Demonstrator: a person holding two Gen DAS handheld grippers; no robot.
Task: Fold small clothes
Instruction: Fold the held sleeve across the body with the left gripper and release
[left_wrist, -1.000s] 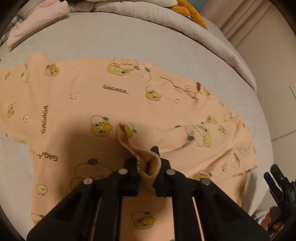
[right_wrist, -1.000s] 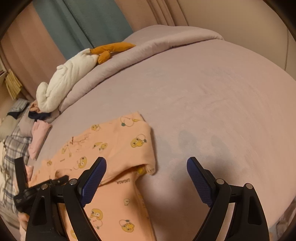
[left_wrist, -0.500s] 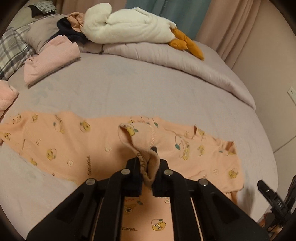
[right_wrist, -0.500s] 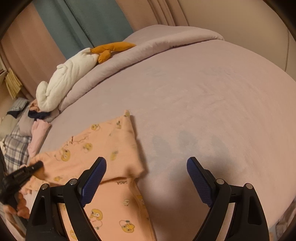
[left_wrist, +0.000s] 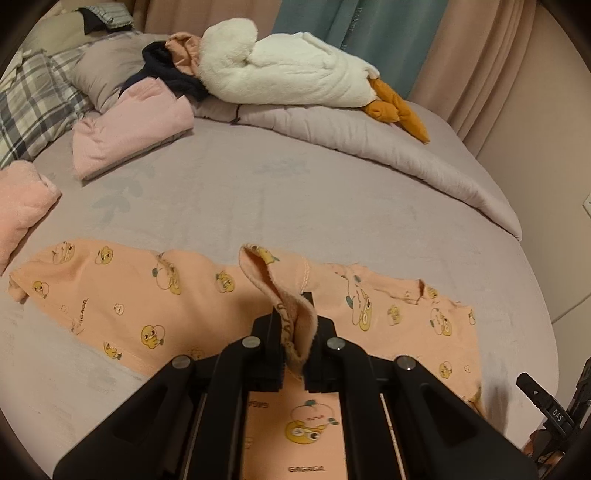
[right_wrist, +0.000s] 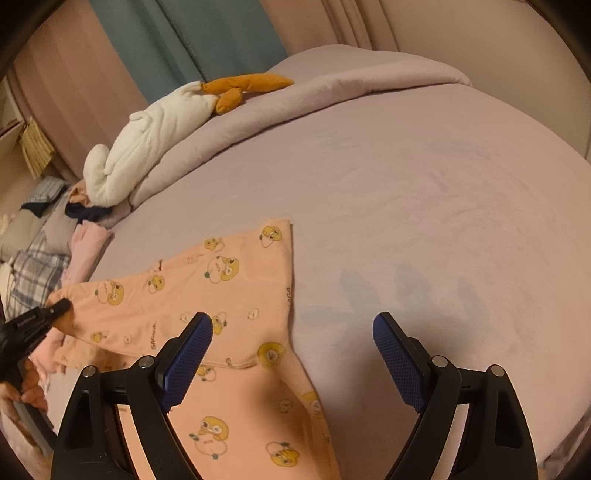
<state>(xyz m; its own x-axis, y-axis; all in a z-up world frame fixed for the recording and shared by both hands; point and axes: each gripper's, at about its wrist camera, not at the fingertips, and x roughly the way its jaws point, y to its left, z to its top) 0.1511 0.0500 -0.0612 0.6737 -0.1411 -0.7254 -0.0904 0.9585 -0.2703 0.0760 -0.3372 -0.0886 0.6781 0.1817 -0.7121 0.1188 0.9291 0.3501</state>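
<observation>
A small peach garment (left_wrist: 155, 295) printed with yellow cartoon ducks lies spread on the grey bed; it also shows in the right wrist view (right_wrist: 221, 295). My left gripper (left_wrist: 295, 332) is shut on a bunched edge of the garment and holds that fold lifted above the rest of the cloth. My right gripper (right_wrist: 291, 354) is open and empty, hovering over the garment's right edge and the bare bed. The left gripper's black tip (right_wrist: 48, 314) shows at the far left of the right wrist view, pinching the cloth.
A white plush goose (left_wrist: 288, 70) lies on a rolled grey duvet (left_wrist: 369, 144) at the back. Folded pink clothes (left_wrist: 129, 125) and another pink pile (left_wrist: 22, 199) sit at the left by plaid pillows (left_wrist: 33, 103). The bed edge curves at the right.
My left gripper has pulled back and lifted with the garment's edge, dragging the cloth toward me and to the left. The garment's top layer has flattened and spread. The right gripper stayed open and still.
</observation>
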